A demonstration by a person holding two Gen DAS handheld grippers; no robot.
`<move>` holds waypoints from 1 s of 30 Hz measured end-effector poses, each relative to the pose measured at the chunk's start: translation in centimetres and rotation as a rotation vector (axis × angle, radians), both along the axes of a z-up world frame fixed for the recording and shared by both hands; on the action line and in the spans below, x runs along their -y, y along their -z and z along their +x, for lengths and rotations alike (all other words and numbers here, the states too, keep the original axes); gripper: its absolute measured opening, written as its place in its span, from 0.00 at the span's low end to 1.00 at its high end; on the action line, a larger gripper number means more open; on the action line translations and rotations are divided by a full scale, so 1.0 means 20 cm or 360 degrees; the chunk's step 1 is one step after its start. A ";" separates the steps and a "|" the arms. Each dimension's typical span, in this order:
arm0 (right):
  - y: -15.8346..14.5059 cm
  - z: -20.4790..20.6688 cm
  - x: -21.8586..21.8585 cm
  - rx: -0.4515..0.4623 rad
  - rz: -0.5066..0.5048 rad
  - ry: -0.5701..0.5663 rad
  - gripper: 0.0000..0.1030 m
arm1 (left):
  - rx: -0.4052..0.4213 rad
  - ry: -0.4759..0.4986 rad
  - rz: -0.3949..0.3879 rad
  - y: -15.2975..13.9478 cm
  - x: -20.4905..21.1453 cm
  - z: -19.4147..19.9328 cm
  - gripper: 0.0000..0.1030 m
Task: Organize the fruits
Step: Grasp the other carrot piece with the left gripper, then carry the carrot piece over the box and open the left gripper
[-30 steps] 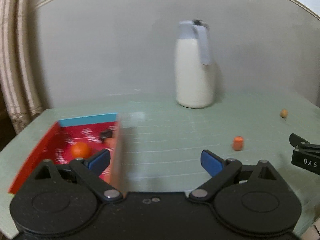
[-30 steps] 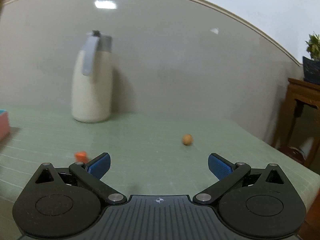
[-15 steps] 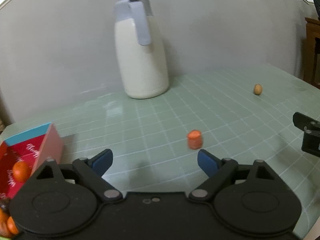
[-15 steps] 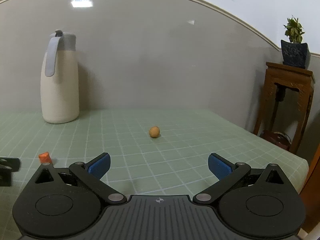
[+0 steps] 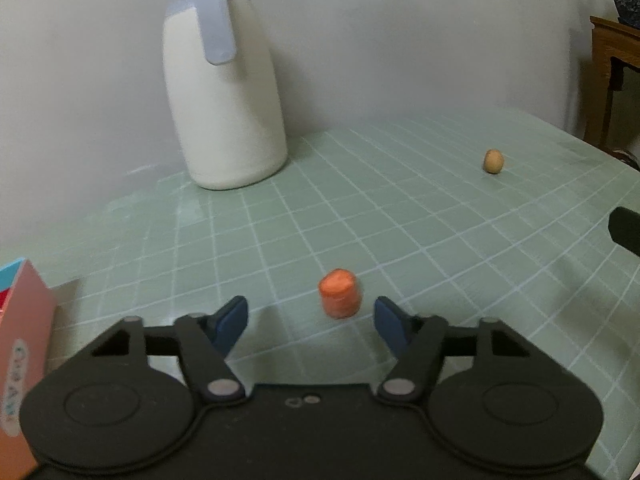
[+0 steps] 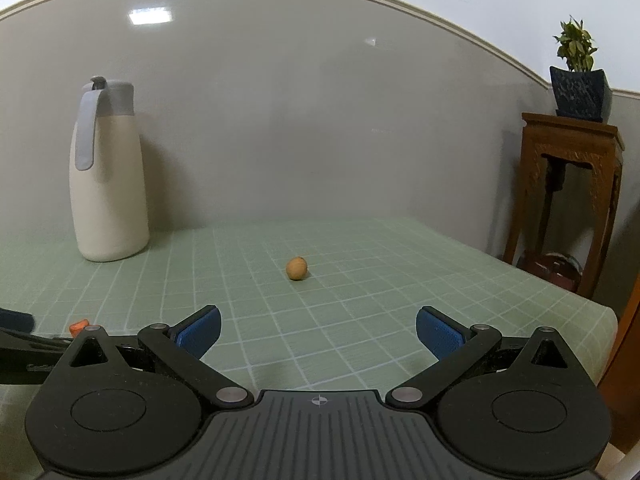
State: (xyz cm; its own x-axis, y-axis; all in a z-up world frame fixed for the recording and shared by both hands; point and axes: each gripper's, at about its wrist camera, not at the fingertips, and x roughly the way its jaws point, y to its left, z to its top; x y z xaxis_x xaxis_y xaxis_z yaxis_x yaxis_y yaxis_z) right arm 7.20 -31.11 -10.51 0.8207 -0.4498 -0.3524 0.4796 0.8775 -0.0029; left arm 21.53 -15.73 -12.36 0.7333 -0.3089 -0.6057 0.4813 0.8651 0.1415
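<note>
A small orange stubby fruit piece stands on the green checked tablecloth, just ahead of my open left gripper and between its blue fingertips, not touched. It also shows at the far left of the right wrist view. A small tan round fruit lies in mid-table, well ahead of my open, empty right gripper; it shows at the right in the left wrist view. The red fruit box has only its side wall in view at the left edge.
A tall cream thermos jug with a grey lid and handle stands at the back by the grey wall, also in the right wrist view. A wooden stand with a potted plant is off the table's right edge.
My left gripper has swung right from the red box and come up to the orange piece, which now lies between its fingertips. The right wrist view has turned right, centring the tan fruit.
</note>
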 end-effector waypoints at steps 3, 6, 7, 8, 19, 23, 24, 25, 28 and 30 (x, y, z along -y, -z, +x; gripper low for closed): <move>0.00 0.00 0.00 0.0001 0.0008 -0.0006 1.00 | -0.0038 0.0028 -0.0019 0.02 0.02 0.03 0.47; -0.01 -0.01 -0.01 0.0008 0.0004 -0.0008 1.00 | -0.0041 0.0050 -0.0036 0.02 0.03 0.04 0.44; -0.01 -0.01 -0.01 0.0010 0.0003 -0.0009 1.00 | -0.0042 0.0056 -0.0037 0.02 0.04 0.05 0.43; -0.01 -0.01 -0.01 0.0010 0.0004 -0.0010 1.00 | -0.0044 0.0062 -0.0043 0.03 0.04 0.05 0.40; 0.00 -0.01 -0.01 0.0012 0.0011 -0.0030 1.00 | -0.0040 0.0043 -0.0084 0.02 0.04 0.05 0.13; 0.00 0.00 -0.02 0.0007 0.0015 -0.0042 1.00 | -0.0012 -0.0013 -0.0090 0.00 0.01 0.04 0.13; 0.00 0.00 -0.02 0.0007 0.0017 -0.0046 1.00 | -0.0002 -0.0028 -0.0093 -0.01 -0.01 0.04 0.13; 0.00 0.00 -0.03 0.0007 0.0017 -0.0052 1.00 | 0.0014 -0.0049 -0.0091 -0.02 -0.03 0.03 0.13; 0.00 0.01 -0.05 0.0005 0.0013 -0.0073 1.00 | 0.0058 -0.0121 -0.0077 -0.06 -0.08 0.01 0.13; 0.00 0.01 -0.07 0.0005 0.0011 -0.0087 1.00 | 0.0104 -0.0192 -0.0062 -0.09 -0.14 0.00 0.13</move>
